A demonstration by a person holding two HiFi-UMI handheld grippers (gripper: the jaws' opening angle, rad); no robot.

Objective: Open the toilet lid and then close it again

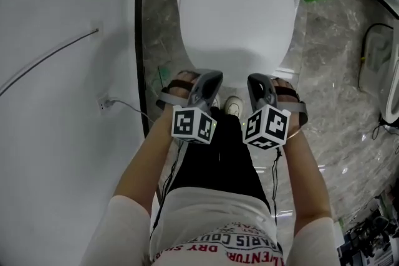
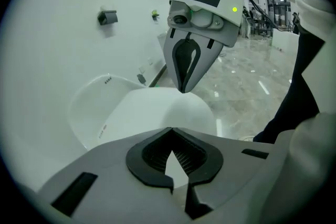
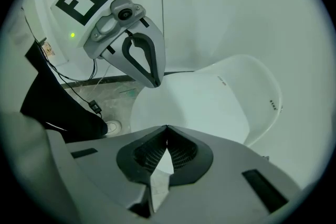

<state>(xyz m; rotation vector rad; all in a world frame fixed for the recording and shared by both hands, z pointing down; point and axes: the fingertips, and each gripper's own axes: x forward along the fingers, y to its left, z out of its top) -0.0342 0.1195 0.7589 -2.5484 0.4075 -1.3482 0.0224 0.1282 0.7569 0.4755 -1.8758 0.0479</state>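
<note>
white toilet lid [image 1: 237, 15] below left hand-held gripper [image 1: 213, 75], right hand-held gripper [image 1: 256, 78]; jaws together, empty

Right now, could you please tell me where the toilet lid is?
In the head view the toilet lid lies shut at top centre, just beyond the left gripper and right gripper, with the white wall at left and marble floor at right.
</note>
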